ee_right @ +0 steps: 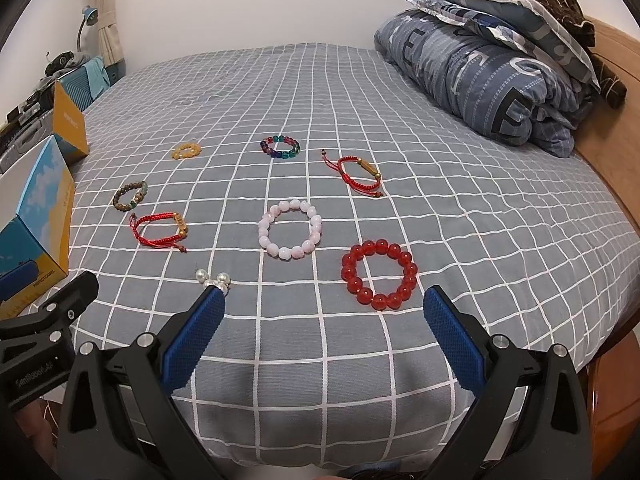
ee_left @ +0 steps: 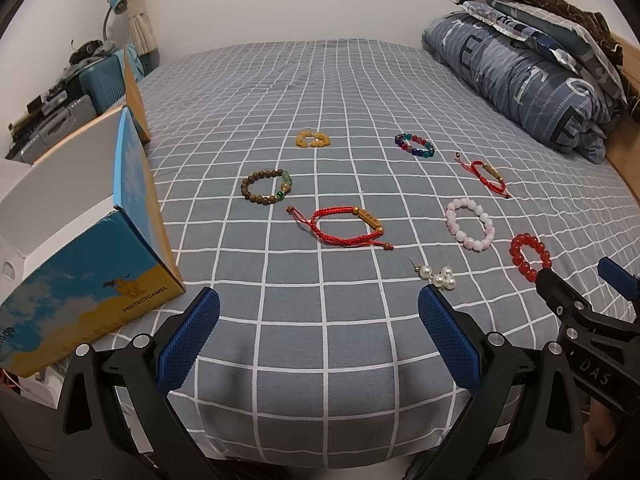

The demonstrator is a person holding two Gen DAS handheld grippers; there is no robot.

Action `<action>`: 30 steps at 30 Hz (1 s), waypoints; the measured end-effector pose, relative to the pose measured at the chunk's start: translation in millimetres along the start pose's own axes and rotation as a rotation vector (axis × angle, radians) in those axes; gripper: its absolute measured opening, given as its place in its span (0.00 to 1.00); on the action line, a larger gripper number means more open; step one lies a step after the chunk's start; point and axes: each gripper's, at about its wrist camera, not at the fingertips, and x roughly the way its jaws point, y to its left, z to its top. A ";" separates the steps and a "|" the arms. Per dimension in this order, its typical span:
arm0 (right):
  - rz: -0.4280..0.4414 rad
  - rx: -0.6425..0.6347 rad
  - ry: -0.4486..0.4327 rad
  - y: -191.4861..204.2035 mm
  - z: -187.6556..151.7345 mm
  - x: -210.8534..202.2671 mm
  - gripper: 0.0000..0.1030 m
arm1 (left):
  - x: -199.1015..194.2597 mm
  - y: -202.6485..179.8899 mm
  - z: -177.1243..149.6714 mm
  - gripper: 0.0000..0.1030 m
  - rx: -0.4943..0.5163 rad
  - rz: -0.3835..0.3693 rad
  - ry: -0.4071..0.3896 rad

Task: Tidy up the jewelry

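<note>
Several bracelets lie on the grey checked bed (ee_left: 320,80): a yellow one (ee_left: 313,139), a multicoloured bead one (ee_left: 414,145), a brown wooden bead one (ee_left: 266,186), two red cord ones (ee_left: 340,226) (ee_left: 486,172), a pink bead one (ee_left: 470,224) and a red bead one (ee_right: 379,274). Pearl earrings (ee_left: 438,275) lie near the front. My left gripper (ee_left: 318,308) is open and empty above the bed's front edge. My right gripper (ee_right: 324,312) is open and empty, just short of the red bead bracelet. The open blue and yellow box (ee_left: 88,240) stands at the left.
A folded blue quilt with pillows (ee_right: 500,80) is piled at the bed's far right by the wooden headboard (ee_right: 616,92). Suitcases and clutter (ee_left: 72,96) stand left of the bed. The bed's front edge drops off under both grippers.
</note>
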 end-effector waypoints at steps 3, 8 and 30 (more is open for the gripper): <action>-0.002 -0.002 -0.009 1.3 0.2 -2.6 0.93 | -2.5 1.5 3.0 0.95 -0.007 0.001 -0.007; -0.006 0.008 -0.019 -3.5 12.2 -11.2 0.93 | -10.1 2.9 16.6 0.95 -0.016 0.004 -0.019; -0.071 0.064 0.175 -54.7 52.7 85.7 0.93 | 90.3 -7.0 81.5 0.94 -0.014 -0.021 0.129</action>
